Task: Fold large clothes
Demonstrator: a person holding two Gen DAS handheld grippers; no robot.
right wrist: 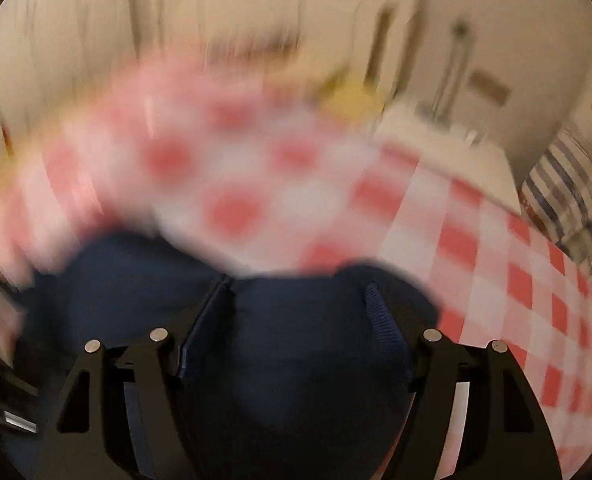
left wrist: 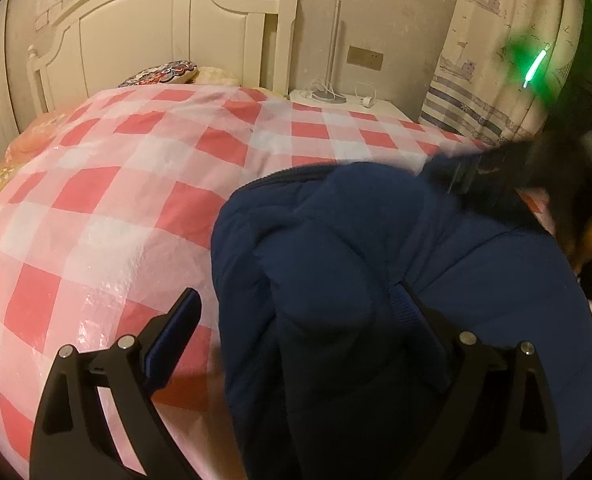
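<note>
between the spread fingers of the left gripper [left wrist: 300,328] bulges the padded navy blue jacket [left wrist: 376,248], unclamped; right gripper [right wrist: 298,308] likewise straddles it, wide, gripping nothing.

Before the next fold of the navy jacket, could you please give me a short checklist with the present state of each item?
1. Navy jacket lies on the checkered bed cover: ok.
2. Left gripper jaws spread, jacket fabric bulging between them: ok.
3. Right gripper jaws spread around jacket fabric; whether they pinch it: cannot tell.
4. Right wrist view sharp enough to place a fold: not ok, heavily blurred.
5. Jacket flat and smoothed: not ok, bunched.
6. Bare cover left of the jacket for folding: ok.
</note>
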